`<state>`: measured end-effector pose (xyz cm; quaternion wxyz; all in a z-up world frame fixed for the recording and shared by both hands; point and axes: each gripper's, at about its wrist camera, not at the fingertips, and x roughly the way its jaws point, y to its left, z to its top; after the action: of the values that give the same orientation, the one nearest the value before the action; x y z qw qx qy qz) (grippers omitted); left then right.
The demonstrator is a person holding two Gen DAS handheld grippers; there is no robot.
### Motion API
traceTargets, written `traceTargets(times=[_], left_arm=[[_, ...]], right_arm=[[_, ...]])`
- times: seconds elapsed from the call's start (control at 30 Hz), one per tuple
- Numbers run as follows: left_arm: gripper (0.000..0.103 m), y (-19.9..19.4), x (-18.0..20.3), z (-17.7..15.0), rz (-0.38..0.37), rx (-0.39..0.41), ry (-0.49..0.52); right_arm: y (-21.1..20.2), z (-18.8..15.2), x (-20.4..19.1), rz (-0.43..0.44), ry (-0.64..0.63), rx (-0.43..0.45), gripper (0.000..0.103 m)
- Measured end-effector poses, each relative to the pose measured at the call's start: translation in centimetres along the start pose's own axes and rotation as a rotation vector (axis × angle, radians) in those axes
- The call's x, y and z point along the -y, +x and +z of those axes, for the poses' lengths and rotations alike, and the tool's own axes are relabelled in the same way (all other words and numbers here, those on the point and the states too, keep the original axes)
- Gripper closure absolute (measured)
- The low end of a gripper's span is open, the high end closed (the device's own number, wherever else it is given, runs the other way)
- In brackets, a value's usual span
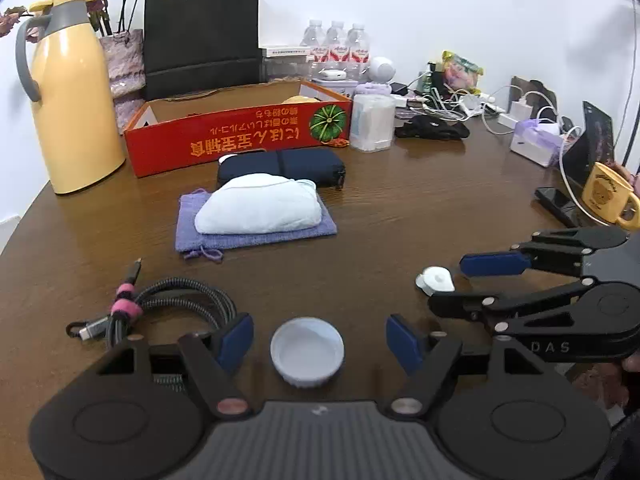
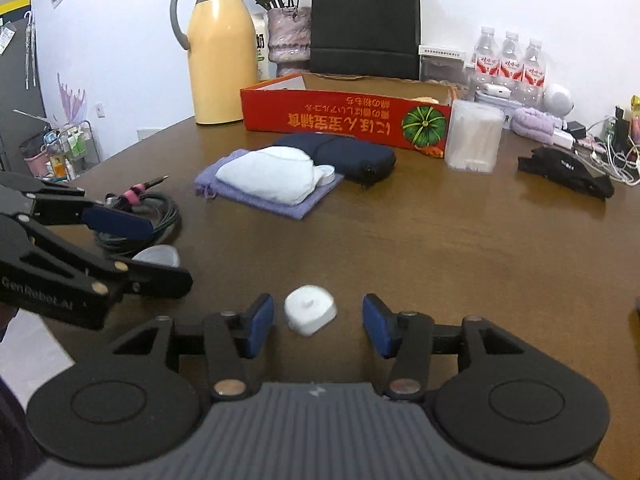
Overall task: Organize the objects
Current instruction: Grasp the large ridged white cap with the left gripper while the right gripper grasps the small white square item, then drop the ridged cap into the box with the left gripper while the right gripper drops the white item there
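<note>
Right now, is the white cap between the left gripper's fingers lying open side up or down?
Open side up: the white cap shows its hollow interior and rim, resting on the table.

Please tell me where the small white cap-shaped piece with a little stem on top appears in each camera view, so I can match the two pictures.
Left wrist view: the white piece lies on the table at lower right, between the right gripper's fingers.
Right wrist view: the white piece lies at bottom centre, between that gripper's own blue pads, untouched.
Shared landmark: the red box behind the folded cloths.
</note>
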<state>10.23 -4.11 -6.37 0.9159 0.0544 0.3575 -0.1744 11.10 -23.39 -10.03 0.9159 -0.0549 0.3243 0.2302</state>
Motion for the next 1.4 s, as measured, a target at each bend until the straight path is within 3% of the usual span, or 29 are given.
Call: traceTargets(times=[0.1, 0.17, 0.2, 0.23, 0.37, 0.57, 0.73, 0.87, 1.0, 1.07, 1.17, 1.2, 1.27, 1.33, 1.37, 1.4], left_arm=[[0.034, -0.1, -0.2, -0.7, 0.006, -0.019, -0.022], [0.047, 0.1, -0.3, -0.9, 0.001, -0.027, -0.038], [0.061, 0.2, -0.4, -0.9, -0.004, -0.032, -0.041], [0.065, 0.3, -0.4, -0.9, -0.005, -0.031, -0.047], [0.065, 0.3, -0.3, -0.8, -0.011, -0.005, -0.044], [0.065, 0.2, -1.8, 2.5, -0.044, 0.066, -0.056], [0.065, 2.5, -6.5, 12.4, -0.055, 0.141, -0.006], [0.065, 8.8, -10.8, 21.2, -0.046, 0.103, -0.041], [0.065, 17.5, -14.6, 26.6, -0.018, 0.009, -0.111], [0.065, 21.9, -15.6, 28.1, 0.014, -0.049, -0.162], [0.061, 25.8, -16.3, 28.8, 0.041, -0.071, -0.174], [0.055, 26.4, -16.5, 28.5, 0.056, -0.070, -0.184], [0.044, 27.0, -17.1, 28.2, 0.050, -0.067, -0.200], [0.030, 26.9, -17.8, 27.9, 0.052, -0.048, -0.218], [0.028, 26.8, -18.1, 27.8, 0.067, -0.039, -0.220], [0.024, 26.8, -18.3, 27.8, 0.091, -0.032, -0.221]], right_arm=[[0.0, -0.3, -0.5, -0.011, -0.006, 0.003, 0.052], [0.2, -0.2, -0.6, -0.014, 0.000, 0.010, 0.052], [0.3, -0.2, -0.5, -0.015, 0.004, 0.014, 0.053], [0.5, -0.1, -0.5, -0.023, 0.001, 0.016, 0.056], [0.8, 0.2, -0.6, -0.020, -0.032, 0.017, 0.074], [1.3, 2.0, 0.4, 0.036, -0.006, 0.024, 0.075], [2.7, 10.2, 3.2, 0.118, -0.082, 0.138, 0.075], [8.2, 19.5, 6.1, 0.068, -0.077, 0.205, 0.074], [17.8, 27.2, 10.0, 0.056, 0.077, 0.122, 0.074], [22.7, 29.3, 10.5, -0.015, 0.070, 0.044, 0.074], [28.1, 29.9, 11.3, -0.091, 0.065, -0.061, 0.073], [29.3, 29.8, 11.6, -0.100, 0.075, -0.088, 0.073], [31.0, 28.9, 12.4, -0.140, 0.111, -0.127, 0.061], [31.1, 28.4, 13.3, -0.132, 0.161, -0.099, 0.056], [30.8, 28.4, 13.7, -0.135, 0.183, -0.079, 0.045], [30.7, 28.3, 13.8, -0.137, 0.181, -0.074, 0.042]])
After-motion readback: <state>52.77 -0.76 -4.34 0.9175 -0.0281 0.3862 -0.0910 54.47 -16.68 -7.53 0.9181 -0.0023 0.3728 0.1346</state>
